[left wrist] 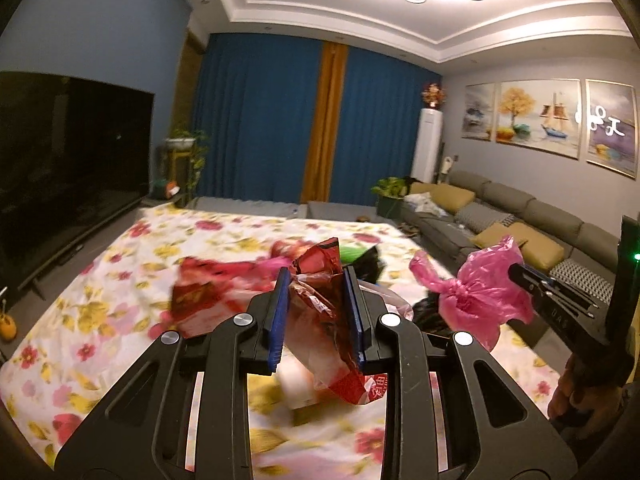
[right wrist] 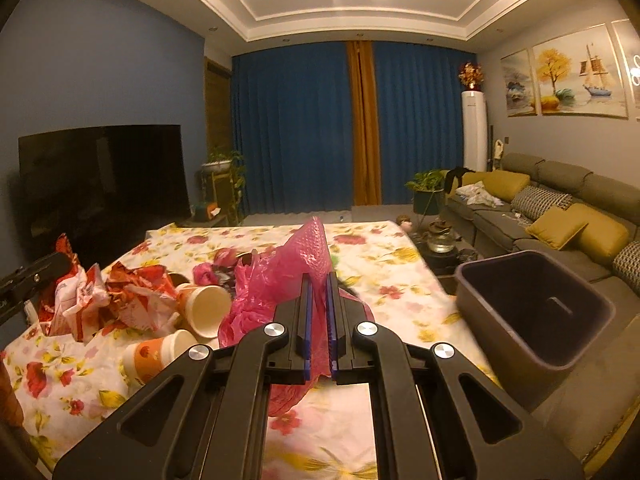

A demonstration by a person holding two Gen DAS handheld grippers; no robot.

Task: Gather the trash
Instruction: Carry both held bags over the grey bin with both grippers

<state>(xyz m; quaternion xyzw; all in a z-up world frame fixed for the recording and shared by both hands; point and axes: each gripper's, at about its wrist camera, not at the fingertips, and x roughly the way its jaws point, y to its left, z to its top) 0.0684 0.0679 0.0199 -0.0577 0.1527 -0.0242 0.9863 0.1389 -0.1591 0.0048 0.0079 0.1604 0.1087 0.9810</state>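
Trash is gripped in both tools above a surface (right wrist: pixel 400 272) draped with a floral cloth. A crumpled red wrapper (left wrist: pixel 320 300) is clamped between the blue pads of the left hand-held gripper (left wrist: pixel 318 312), whose jaws are held partly apart by the bunched foil; red Chinese characters are printed on a white patch at the wrapper's lower edge, too blurred to be read. A pink plastic bag (right wrist: pixel 280 280) is pinched by the right hand-held gripper (right wrist: pixel 319 320), its jaws drawn almost together on the thin film, with the bag's knotted bulk seen from the left wrist view hanging off the fingertips. More trash is left on the cloth: a heap of red and white wrappers (right wrist: pixel 112 300) bearing print that cannot be made out, and two paper cups (right wrist: pixel 208 310) lying on their sides just beside the pink bag. A dark bin (right wrist: pixel 536 308) is seen open at the surface's right edge, near the sofa (right wrist: pixel 560 216). A television (right wrist: pixel 104 184) is set against the blue wall.
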